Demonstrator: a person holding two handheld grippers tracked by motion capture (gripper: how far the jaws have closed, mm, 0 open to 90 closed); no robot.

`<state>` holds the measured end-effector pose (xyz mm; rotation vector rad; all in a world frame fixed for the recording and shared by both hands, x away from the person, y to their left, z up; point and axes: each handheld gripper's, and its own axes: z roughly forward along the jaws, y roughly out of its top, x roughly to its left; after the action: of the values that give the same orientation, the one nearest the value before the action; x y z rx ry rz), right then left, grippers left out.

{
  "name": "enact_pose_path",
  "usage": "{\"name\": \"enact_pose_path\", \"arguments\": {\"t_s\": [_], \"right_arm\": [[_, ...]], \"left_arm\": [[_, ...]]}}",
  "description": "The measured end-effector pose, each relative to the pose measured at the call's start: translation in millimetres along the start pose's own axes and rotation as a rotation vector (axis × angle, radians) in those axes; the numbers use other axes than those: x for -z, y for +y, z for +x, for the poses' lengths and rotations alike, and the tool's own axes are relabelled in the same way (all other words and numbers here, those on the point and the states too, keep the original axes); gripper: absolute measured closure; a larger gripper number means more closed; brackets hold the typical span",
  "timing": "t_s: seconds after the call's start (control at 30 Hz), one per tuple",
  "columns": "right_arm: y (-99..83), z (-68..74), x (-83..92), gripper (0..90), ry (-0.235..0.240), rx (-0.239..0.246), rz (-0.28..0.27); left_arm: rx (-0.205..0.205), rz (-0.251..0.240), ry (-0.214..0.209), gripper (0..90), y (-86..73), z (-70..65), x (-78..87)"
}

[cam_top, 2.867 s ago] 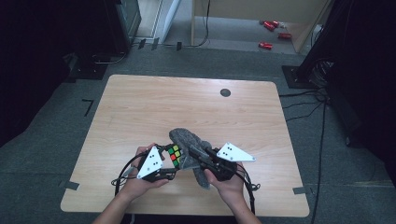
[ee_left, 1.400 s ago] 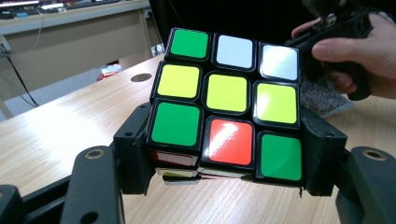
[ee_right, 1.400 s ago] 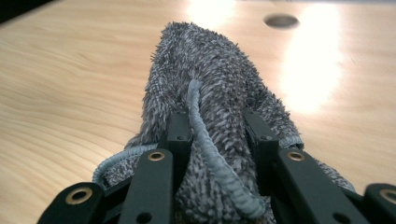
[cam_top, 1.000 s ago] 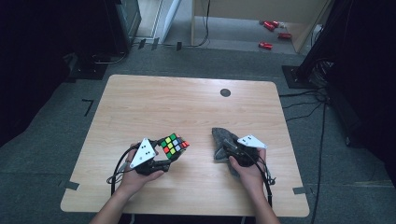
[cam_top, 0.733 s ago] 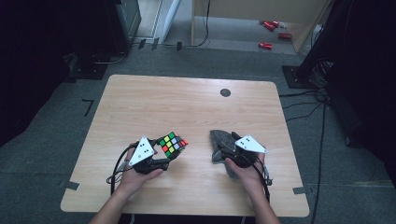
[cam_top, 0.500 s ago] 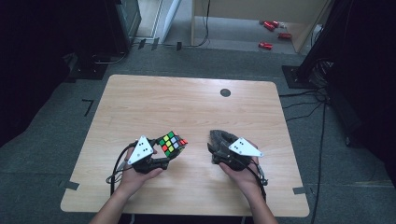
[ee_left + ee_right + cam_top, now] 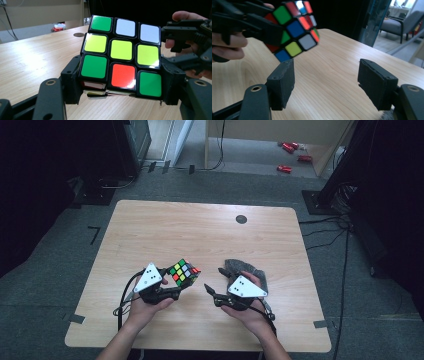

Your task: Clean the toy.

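Left tongs (image 7: 176,292) clenched on a scrambled plastic puzzle cube with black edges and coloured stickers (image 7: 183,272), pads pressing its two opposite sides, as seen in the left gripper view, where the cube (image 7: 122,56) shows a face of green, white, yellow and one red sticker. Cube tilted, one corner up, held a little above the pale wooden worktop (image 7: 200,230), left of the middle and nearer the near edge than the far edge. Underside of the cube seemingly clear of the wood, though hard to tell for sure from the high view.

Right tongs (image 7: 214,289) released, jaws standing apart with bare worktop between them in the right gripper view (image 7: 325,82); jaws just been opening, nothing between them. Tips pointing leftward across the worktop toward the cube (image 7: 292,27), near it but not touching. In the left gripper view, right tongs (image 7: 185,50) just beside the cube's right side, still apart from it.

Crumpled dark grey cloth pouch (image 7: 243,267) lying on the worktop just behind the right hand (image 7: 247,312), right of the middle, near the near edge, partly hidden by the grey three-cornered plate. Left hand (image 7: 145,307) gripping from the near edge. Small dark round disc (image 7: 241,219) set in the wood close to the far edge, well apart from everything else
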<state>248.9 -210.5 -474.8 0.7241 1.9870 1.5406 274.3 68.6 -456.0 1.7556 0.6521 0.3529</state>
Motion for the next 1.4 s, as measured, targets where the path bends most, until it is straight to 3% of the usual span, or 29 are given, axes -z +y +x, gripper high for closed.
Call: {"name": "enact_pose_path", "arguments": {"t_s": [0.2,0.57,1.13,1.23,1.4], "right_arm": [[0.6,12.8,-5.2,29.6,0.016,0.069,-0.015],[-0.6,26.5,-11.8,24.0,0.035,0.15,-0.029],[-4.9,35.9,-17.9,25.9,0.006,0.274,-0.046],[-4.7,36.7,-17.8,29.2,-0.008,0.28,-0.048],[-4.0,37.5,-16.3,30.7,-0.016,0.302,-0.033]], "left_arm": [[0.025,0.008,-0.02,34.7,1.5,-1.0,-0.6],[0.071,0.032,-0.065,34.6,3.6,-5.4,-4.1],[0.168,0.072,-0.154,34.6,5.1,-8.0,-9.7],[0.163,0.066,-0.171,34.5,4.2,-8.3,-11.2],[0.206,0.083,-0.207,34.3,3.2,-3.8,-13.1]]}}
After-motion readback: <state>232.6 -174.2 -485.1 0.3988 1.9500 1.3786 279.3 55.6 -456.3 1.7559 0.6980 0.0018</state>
